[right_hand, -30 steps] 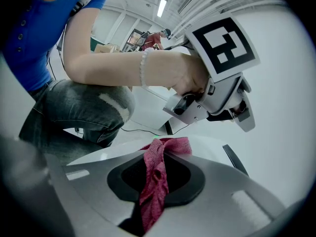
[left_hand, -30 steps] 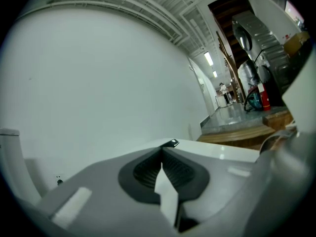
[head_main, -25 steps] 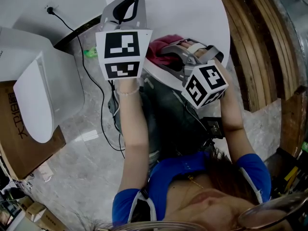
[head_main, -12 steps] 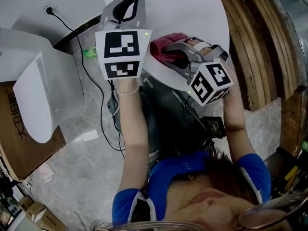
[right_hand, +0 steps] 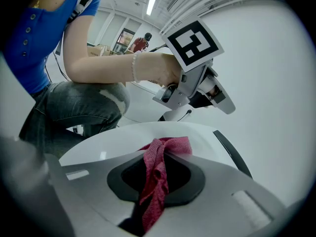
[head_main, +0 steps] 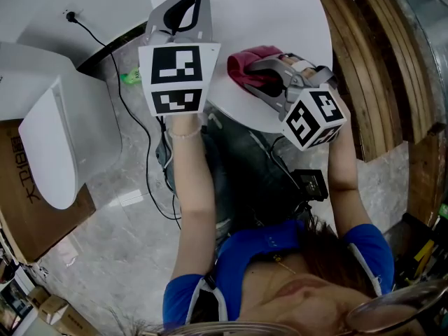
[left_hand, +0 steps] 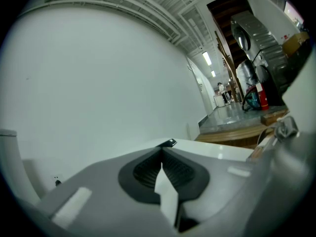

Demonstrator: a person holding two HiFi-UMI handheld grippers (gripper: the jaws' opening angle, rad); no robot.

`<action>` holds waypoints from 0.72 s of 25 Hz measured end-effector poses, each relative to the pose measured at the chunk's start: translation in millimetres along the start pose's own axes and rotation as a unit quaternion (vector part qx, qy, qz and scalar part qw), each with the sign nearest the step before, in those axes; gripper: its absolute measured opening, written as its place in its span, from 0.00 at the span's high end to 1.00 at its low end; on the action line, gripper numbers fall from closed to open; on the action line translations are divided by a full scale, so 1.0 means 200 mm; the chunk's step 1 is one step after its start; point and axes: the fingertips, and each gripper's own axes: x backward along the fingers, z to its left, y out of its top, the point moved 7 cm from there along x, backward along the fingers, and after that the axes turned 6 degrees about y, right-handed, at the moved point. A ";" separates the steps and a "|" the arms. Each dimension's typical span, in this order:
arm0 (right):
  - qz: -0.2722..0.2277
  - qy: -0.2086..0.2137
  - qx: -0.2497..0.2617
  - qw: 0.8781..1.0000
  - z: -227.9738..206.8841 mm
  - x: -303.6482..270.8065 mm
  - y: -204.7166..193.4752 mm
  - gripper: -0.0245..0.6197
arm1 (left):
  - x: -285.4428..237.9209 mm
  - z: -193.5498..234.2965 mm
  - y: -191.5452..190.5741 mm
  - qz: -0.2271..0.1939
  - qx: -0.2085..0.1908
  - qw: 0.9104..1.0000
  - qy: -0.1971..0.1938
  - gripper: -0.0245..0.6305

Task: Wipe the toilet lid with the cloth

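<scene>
the cloth (head_main: 249,56) is being grasped by the right gripper (head_main: 246,74), with the forearm being stretched to the upper centre over a white surface (head_main: 280,12). the left gripper (head_main: 190,0) is being held clenched and empty, upper left of it.

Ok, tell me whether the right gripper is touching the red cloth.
Touching. The right gripper view shows the right gripper with its jaws closed on the red cloth, which is pinched between them and bunches out past the tips.
</scene>
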 end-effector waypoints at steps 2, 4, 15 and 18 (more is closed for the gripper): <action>0.001 -0.002 -0.004 1.000 0.00 0.01 -0.02 0.87 | 0.00 0.00 0.00 0.000 0.000 1.000 0.000 0.96; 0.003 -0.004 -0.008 1.000 -0.01 0.02 -0.03 0.87 | 0.00 0.00 0.00 0.001 0.000 1.000 0.000 0.96; 0.007 -0.017 -0.025 1.000 -0.01 0.07 -0.09 0.87 | -0.01 -0.01 0.00 0.000 -0.001 1.000 -0.003 0.96; 0.008 -0.021 -0.030 0.999 -0.01 0.08 -0.11 0.87 | -0.01 -0.02 0.00 0.000 -0.002 1.000 -0.004 0.96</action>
